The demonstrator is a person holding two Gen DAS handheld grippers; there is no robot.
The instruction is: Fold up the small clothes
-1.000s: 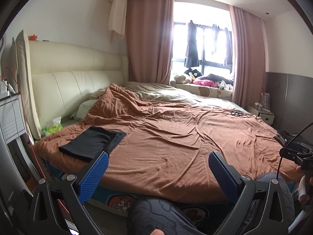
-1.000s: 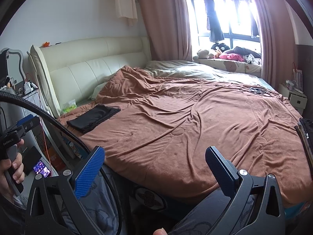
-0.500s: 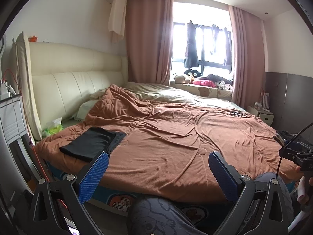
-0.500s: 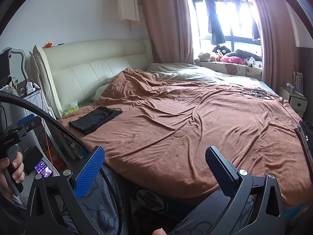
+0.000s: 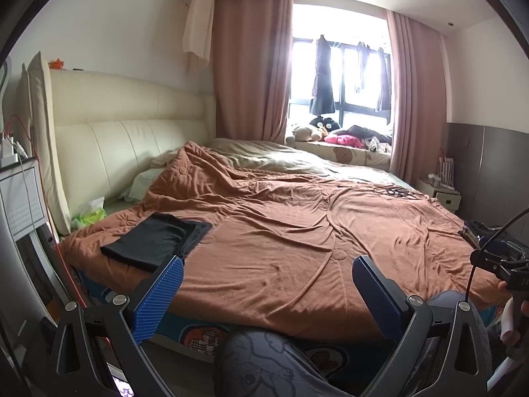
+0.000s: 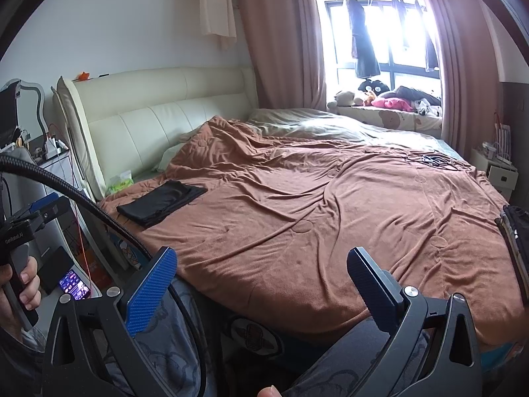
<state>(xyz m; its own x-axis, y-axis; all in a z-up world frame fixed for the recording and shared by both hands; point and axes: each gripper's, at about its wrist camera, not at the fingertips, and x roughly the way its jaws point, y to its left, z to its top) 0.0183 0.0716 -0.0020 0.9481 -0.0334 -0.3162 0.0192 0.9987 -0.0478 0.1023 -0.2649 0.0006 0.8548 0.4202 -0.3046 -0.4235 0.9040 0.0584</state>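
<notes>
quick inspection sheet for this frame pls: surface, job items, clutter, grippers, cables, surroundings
Surface: bed with a wrinkled brown blanket; its middle is bare.
Job's things: folded black garment lies flat near the headboard-side corner; dark items at the opposite edge, too cut off to identify.
Clutter: green tissue pack by the headboard; tangle of cords on the far part of the blanket.
Grippers: left hand-held gripper open, empty, short of the bed edge; right hand-held gripper the same.
Cables: braided cable arcs from the left gripper; a red wire by the nightstand.
Surroundings: cream headboard, pink curtains, window seat with plush toys.
</notes>
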